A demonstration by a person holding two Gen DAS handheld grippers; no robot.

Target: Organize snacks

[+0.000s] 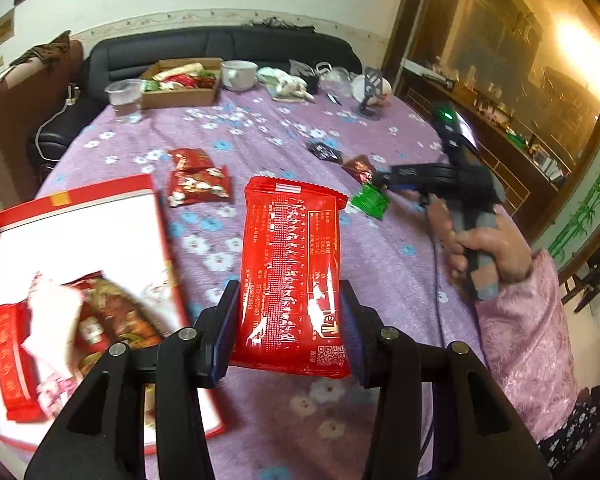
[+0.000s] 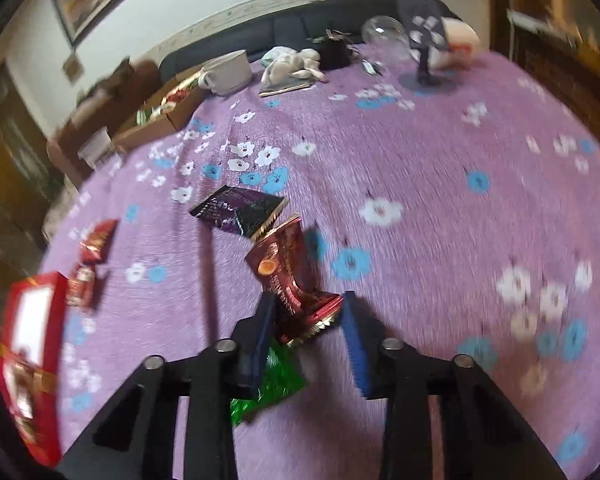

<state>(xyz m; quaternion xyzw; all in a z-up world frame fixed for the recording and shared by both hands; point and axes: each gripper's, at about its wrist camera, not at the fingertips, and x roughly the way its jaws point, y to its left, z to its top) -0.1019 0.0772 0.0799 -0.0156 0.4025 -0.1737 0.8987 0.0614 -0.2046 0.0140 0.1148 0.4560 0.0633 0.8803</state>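
My left gripper (image 1: 290, 312) is shut on a long red snack packet (image 1: 292, 276) and holds it above the purple flowered tablecloth (image 1: 260, 136), just right of a red-rimmed white box (image 1: 76, 224) with several packets inside. My right gripper (image 2: 306, 316) shows in the left wrist view (image 1: 374, 182) at the right. Its jaws stand around the end of a dark red packet (image 2: 288, 276), touching it on both sides. A green packet (image 2: 274, 384) lies under its left finger. A black-purple packet (image 2: 236, 208) lies just beyond.
Two small red packets (image 1: 196, 184) lie beside the box. At the far side stand a cardboard tray of snacks (image 1: 180, 84), a plastic cup (image 1: 124, 96), a white mug (image 1: 238, 74), a cloth and a small fan (image 2: 426, 48). A dark sofa is behind.
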